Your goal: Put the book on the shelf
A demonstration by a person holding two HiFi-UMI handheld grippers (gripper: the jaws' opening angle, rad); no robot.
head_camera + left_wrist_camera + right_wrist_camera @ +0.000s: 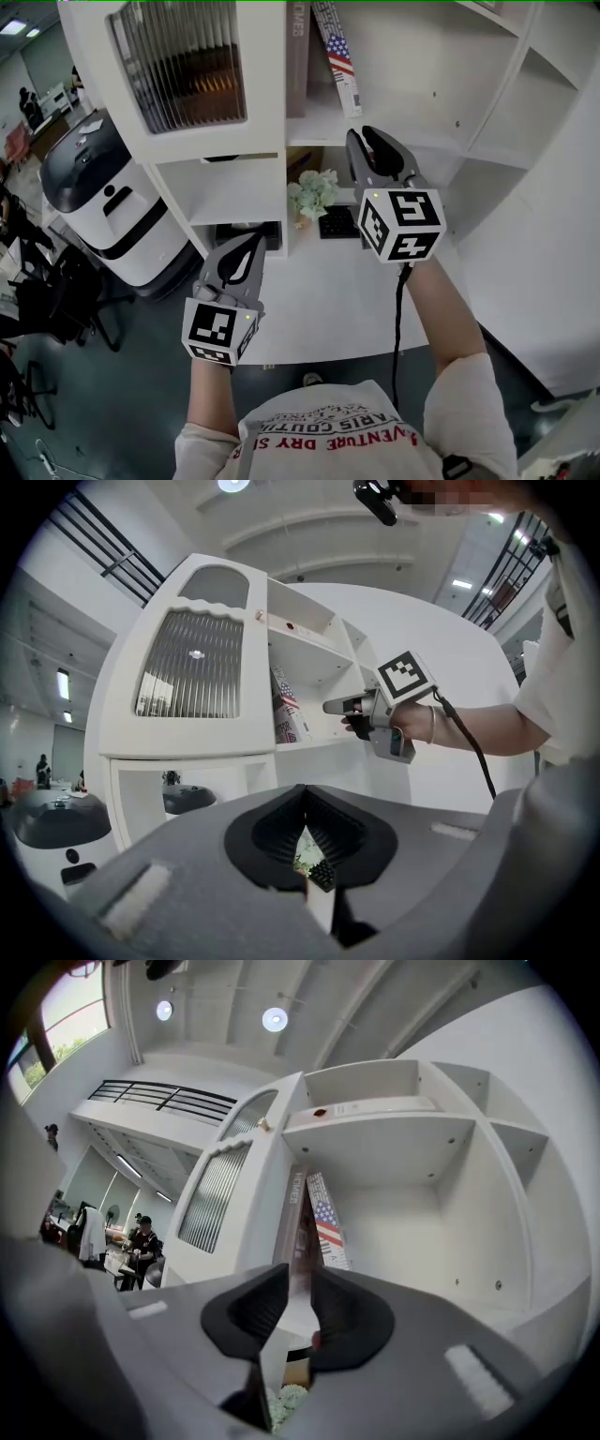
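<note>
Two books stand in an upper compartment of the white shelf (424, 120): a brown one (297, 56) upright at the left wall and a flag-covered one (339, 58) leaning against it. The right gripper view shows the flag book (328, 1227) straight ahead, beyond the jaws. My right gripper (372, 136) hangs just in front of that compartment, below the books, with a narrow gap between its jaws and nothing in it. My left gripper (255, 240) is lower and to the left, over the desk edge. Its tips meet and hold nothing.
A ribbed-glass cabinet door (183, 61) is left of the books. A small plant (312, 195) and a black keyboard (337, 222) sit in the niche under the shelf, behind the white desk top (328, 291). A white and black machine (103, 202) stands at the left.
</note>
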